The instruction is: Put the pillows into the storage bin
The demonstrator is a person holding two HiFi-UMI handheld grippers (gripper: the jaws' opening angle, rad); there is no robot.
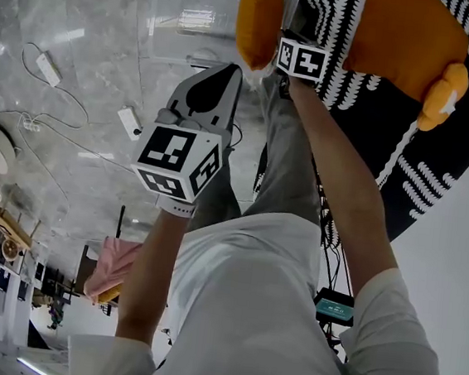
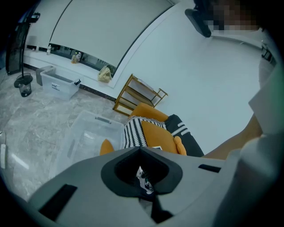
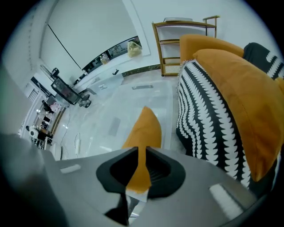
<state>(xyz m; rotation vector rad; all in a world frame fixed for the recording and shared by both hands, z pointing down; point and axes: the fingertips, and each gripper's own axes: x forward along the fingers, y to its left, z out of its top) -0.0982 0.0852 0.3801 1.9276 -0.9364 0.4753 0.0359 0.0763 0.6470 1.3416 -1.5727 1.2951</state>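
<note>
My right gripper (image 3: 138,150) is shut on a corner of an orange pillow (image 3: 144,128), which hangs over the clear storage bin (image 3: 133,97) on the marble floor. In the head view that pillow (image 1: 259,19) is at the top, just left of the right gripper's marker cube (image 1: 302,58). A black-and-white striped pillow (image 3: 204,128) and a second orange pillow (image 3: 239,88) lean on the dark patterned seat (image 1: 446,155) beside the bin. My left gripper (image 1: 226,72) hovers to the left, its jaws together with nothing between them, facing the bin (image 2: 88,128).
A gold wire shelf (image 2: 137,95) stands against the white wall behind the seat. A smaller plastic crate (image 2: 57,84) sits further along the wall. Cables and a power strip (image 1: 129,121) lie on the floor, and a pink cloth (image 1: 114,266) lies by the person's left arm.
</note>
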